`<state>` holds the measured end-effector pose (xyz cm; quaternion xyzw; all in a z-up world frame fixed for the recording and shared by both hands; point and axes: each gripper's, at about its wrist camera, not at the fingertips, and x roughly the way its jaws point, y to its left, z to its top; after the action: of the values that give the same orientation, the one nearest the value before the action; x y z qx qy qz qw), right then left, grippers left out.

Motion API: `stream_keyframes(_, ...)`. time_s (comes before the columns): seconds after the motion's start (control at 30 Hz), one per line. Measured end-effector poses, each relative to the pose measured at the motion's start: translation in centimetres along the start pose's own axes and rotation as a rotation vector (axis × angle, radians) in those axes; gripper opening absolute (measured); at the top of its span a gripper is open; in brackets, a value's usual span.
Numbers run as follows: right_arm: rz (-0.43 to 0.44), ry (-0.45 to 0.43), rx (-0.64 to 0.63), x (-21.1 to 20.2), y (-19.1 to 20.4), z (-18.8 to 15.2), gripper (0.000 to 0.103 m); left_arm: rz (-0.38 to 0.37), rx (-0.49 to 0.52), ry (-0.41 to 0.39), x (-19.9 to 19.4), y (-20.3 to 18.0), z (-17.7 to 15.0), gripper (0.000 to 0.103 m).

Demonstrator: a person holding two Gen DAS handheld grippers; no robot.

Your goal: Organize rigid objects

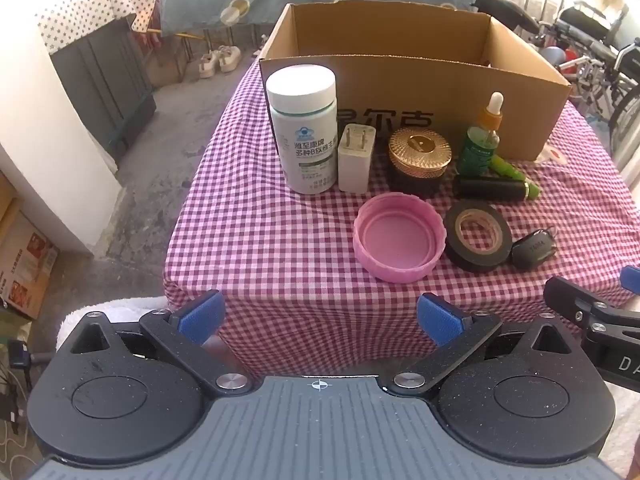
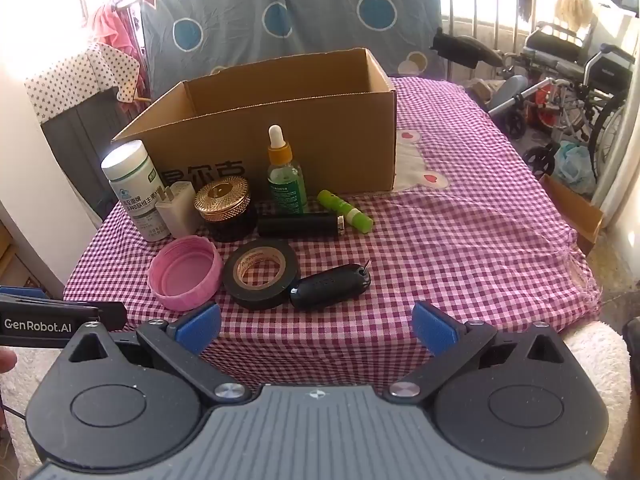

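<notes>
An open cardboard box (image 1: 448, 92) (image 2: 320, 140) stands at the back of a checkered table (image 1: 260, 240) (image 2: 460, 240). In front of it are a white pill bottle (image 1: 304, 132) (image 2: 134, 192), a white charger plug (image 1: 356, 160) (image 2: 178, 208), a gold-lidded jar (image 1: 420, 160) (image 2: 226, 208), a green dropper bottle (image 1: 482, 140) (image 2: 284, 172), a black tube (image 1: 494, 190) (image 2: 298, 226), a green stick (image 2: 346, 212), a pink lid (image 1: 398, 238) (image 2: 186, 274), a black tape roll (image 1: 478, 236) (image 2: 262, 274) and a black key fob (image 1: 534, 248) (image 2: 330, 286). My left gripper (image 1: 320, 316) and right gripper (image 2: 316, 328) are open and empty, before the table's near edge.
A wheelchair (image 2: 568, 92) and clutter stand to the right of the table. A dark cabinet (image 1: 104, 80) with a star-patterned cloth is at the left. A patterned sheet (image 2: 280, 20) hangs behind the box. The table's right half (image 2: 480, 208) holds only the cloth.
</notes>
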<state>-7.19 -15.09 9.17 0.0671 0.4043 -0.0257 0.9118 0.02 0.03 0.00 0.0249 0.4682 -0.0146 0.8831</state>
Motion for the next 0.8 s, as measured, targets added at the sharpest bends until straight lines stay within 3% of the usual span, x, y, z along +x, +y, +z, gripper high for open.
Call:
stream_keyframes(0.27,0.028,-0.019,-0.017,-0.8,-0.4,-0.2,0.103,0.000,0.004,0.009,0.4,0.6,-0.3,0.103)
stream_keyframes(0.33,-0.023,-0.009,-0.012,-0.7,0.4,0.4,0.103,-0.001,0.002,0.012,0.4,1.1,-0.5,0.103)
stream_keyframes(0.8,-0.031,0.002,-0.009,-0.3,0.4,0.3,0.103,0.040,0.005,0.018,0.1,0.3,-0.2,0.103)
